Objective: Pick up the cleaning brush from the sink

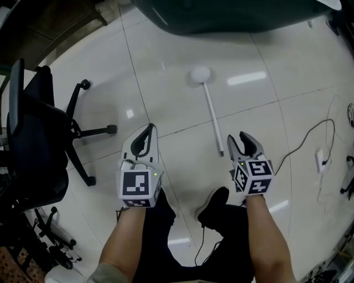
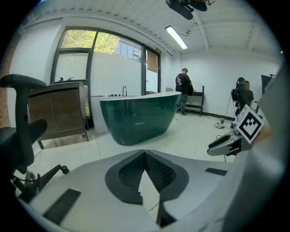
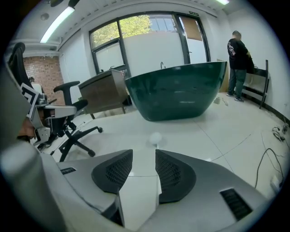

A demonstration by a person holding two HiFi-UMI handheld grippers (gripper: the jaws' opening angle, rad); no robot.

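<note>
A white long-handled cleaning brush (image 1: 211, 106) lies on the tiled floor, its round head toward the dark green bathtub (image 1: 232, 14). In the right gripper view the round head of the brush (image 3: 156, 138) shows beyond the jaws. My right gripper (image 1: 244, 140) hangs just right of the handle's near end, jaws apart and empty. My left gripper (image 1: 148, 130) hangs left of the brush, well apart from it. In the left gripper view its jaws (image 2: 145, 152) meet at the tips with nothing between them. Neither gripper touches the brush.
A black office chair (image 1: 38, 127) stands at the left. A black cable (image 1: 310, 132) and a white plug (image 1: 321, 158) lie on the floor at the right. My own shoes (image 1: 213, 203) are below the grippers. People stand at the far wall (image 2: 183, 88).
</note>
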